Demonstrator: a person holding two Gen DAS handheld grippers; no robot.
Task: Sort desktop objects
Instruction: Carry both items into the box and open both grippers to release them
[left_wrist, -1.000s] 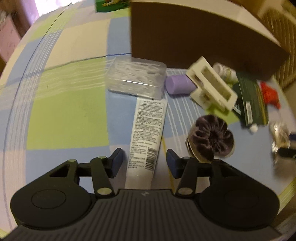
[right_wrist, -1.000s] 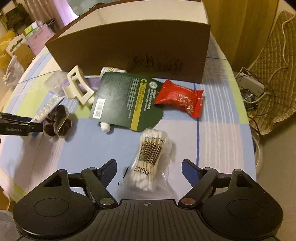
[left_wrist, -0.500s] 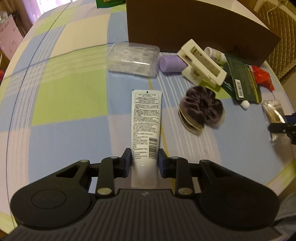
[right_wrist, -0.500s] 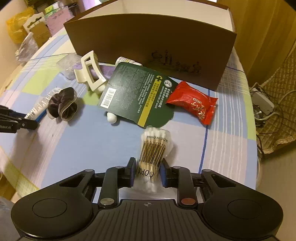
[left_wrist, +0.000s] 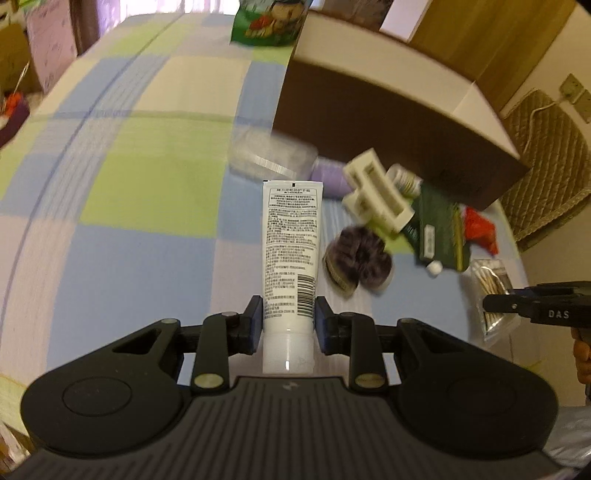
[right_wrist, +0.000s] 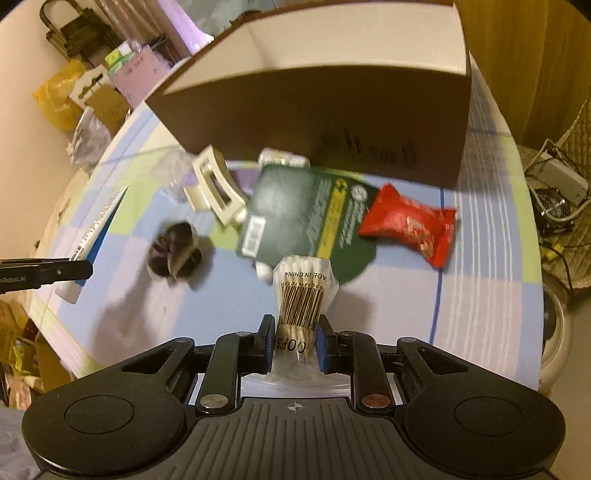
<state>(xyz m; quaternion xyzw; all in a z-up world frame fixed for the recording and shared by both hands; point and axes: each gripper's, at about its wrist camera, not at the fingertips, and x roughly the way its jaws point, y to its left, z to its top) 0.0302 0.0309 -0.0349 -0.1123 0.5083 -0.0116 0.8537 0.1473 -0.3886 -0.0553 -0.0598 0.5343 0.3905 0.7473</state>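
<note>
Desk (left_wrist: 147, 192), covered in a pastel check cloth: largest item is the open brown cardboard box (right_wrist: 332, 110) at the far edge, white inside. In front of the box lies a dark green card pack (right_wrist: 306, 214), flat, with a red snack packet (right_wrist: 410, 229) just beside it toward the right edge. A cream hair claw (right_wrist: 214, 188) sits near the box's near-left corner, a dark purple scrunchie (right_wrist: 173, 254) lies nearer the near edge, and a clear plastic case (left_wrist: 269, 155) sits beside the claw, blurred.

Left hand-held gripper (left_wrist: 288, 325): jaws clamped on the cap end of a white tube (left_wrist: 290, 251), 1 pad on each side; the tube points away toward the box, and the right wrist view shows it clear of the cloth.

Right hand-held gripper (right_wrist: 295, 345): jaws have just been closing and are clamped on a clear bag of cotton swabs (right_wrist: 303, 295), barcode facing up, bag standing up out of the pads over the desk's near edge.
</note>
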